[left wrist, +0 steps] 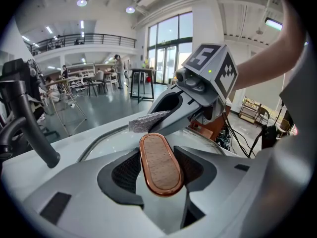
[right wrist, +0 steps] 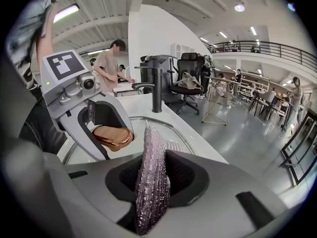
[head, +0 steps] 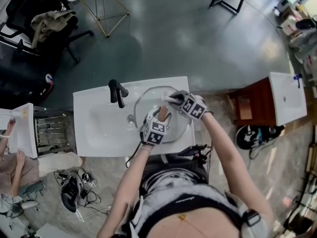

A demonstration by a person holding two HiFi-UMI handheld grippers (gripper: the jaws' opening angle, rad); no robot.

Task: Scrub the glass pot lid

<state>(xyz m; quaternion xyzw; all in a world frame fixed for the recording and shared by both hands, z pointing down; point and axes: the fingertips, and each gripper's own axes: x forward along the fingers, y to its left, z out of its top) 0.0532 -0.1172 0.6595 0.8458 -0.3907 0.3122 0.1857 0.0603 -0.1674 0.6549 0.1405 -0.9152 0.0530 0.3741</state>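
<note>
The glass pot lid [head: 143, 94] stands tilted in the white sink [head: 99, 128], its metal rim showing. My left gripper [head: 161, 117] is shut on the lid's oval copper-rimmed wooden knob [left wrist: 159, 163], which fills the space between the pads. My right gripper [head: 171, 99] is shut on a folded silvery scrubbing cloth [right wrist: 152, 182]. The cloth [left wrist: 148, 120] lies against the glass [left wrist: 99, 143] just beyond the knob. In the right gripper view the left gripper [right wrist: 111, 135] holds the knob [right wrist: 113, 136] just left of the cloth.
A black faucet [head: 117, 92] rises at the sink's back left, close to the lid's rim. A dish rack [head: 49, 130] stands left of the sink, and a second white basin [head: 287, 98] is at the right. Cables lie on the floor.
</note>
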